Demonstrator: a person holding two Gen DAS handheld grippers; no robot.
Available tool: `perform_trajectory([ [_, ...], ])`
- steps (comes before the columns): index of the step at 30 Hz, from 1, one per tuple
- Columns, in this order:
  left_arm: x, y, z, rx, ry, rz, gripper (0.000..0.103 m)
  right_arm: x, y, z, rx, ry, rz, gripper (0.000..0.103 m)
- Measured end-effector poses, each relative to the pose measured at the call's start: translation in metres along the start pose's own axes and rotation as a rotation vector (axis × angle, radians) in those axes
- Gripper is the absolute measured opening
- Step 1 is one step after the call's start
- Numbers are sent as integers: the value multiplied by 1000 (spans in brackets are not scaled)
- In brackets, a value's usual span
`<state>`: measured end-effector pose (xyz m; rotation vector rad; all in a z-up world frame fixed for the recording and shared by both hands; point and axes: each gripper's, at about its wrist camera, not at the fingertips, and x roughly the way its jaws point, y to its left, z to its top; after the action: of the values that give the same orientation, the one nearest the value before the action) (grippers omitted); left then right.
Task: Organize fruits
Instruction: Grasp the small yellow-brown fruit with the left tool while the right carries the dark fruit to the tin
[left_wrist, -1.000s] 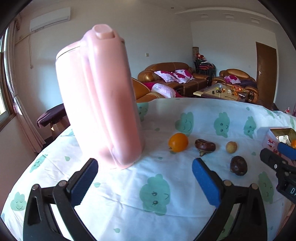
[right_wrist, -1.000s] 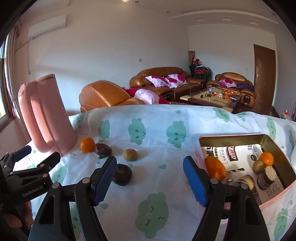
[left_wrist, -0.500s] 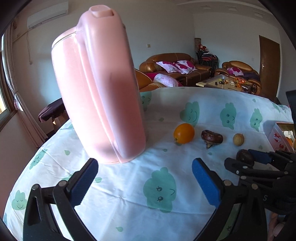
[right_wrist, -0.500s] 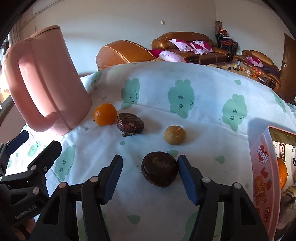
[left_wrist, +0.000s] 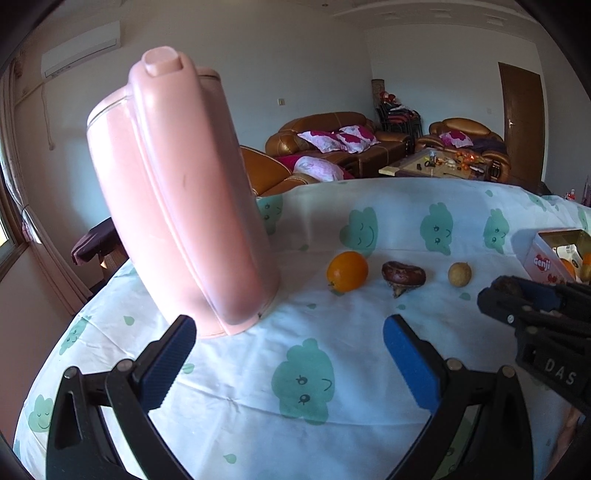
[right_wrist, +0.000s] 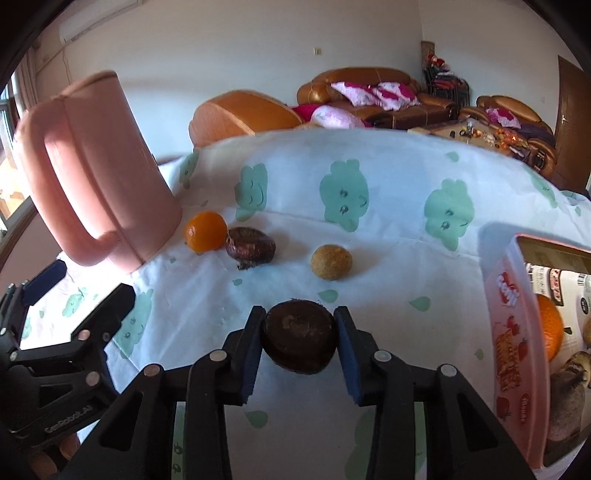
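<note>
My right gripper is shut on a dark brown round fruit, its blue pads touching both sides, low over the tablecloth. Beyond it lie a small tan fruit, a wrinkled dark fruit and an orange. The same row shows in the left wrist view: the orange, the wrinkled dark fruit, the tan fruit. My left gripper is open and empty over the cloth. The right gripper shows there at the right edge.
A tall pink jug stands at the left, close to the orange; it also shows in the right wrist view. A pink tin box at the right holds an orange and other fruits. The table's far edge drops off towards sofas.
My right gripper moved forward and closed on the dark brown fruit, which stood between its open fingers half a second ago. The left gripper shifted slightly and stayed open.
</note>
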<state>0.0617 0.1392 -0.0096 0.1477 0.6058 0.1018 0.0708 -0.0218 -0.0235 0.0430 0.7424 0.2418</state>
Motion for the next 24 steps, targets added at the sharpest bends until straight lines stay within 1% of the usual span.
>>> perform_trajectory([
  [3,-10,-11,1,30,-54,-43,102,-33,-4,-7,-56,-121,-61,40],
  [5,-16,-22,4,39,-85,-95,102,-52,-10,-11,-70,-179,-97,40],
  [7,-14,-37,12,41,-61,-171,101,-67,-18,-15,-78,-227,-132,40],
  [9,-8,-54,23,40,-32,-239,94,-79,-28,-17,-74,-260,-156,40],
  [10,-3,-63,29,42,-21,-265,94,-84,-32,-18,-70,-274,-168,40],
  [12,11,-81,39,49,12,-289,89,-93,-44,-18,-66,-295,-192,40],
  [13,17,-92,43,54,34,-297,82,-94,-48,-18,-62,-303,-202,40],
  [15,30,-112,49,80,72,-332,73,-98,-58,-17,-49,-308,-212,40],
  [17,41,-132,51,109,103,-328,65,-101,-71,-18,-25,-307,-211,40],
  [19,53,-148,52,139,128,-323,63,-101,-80,-15,4,-301,-202,40],
  [20,57,-154,52,151,136,-315,59,-101,-84,-14,17,-299,-194,40],
  [21,64,-160,52,172,165,-310,54,-101,-86,-13,28,-298,-187,40],
  [24,71,-170,56,207,184,-255,52,-104,-91,-13,46,-301,-174,40],
])
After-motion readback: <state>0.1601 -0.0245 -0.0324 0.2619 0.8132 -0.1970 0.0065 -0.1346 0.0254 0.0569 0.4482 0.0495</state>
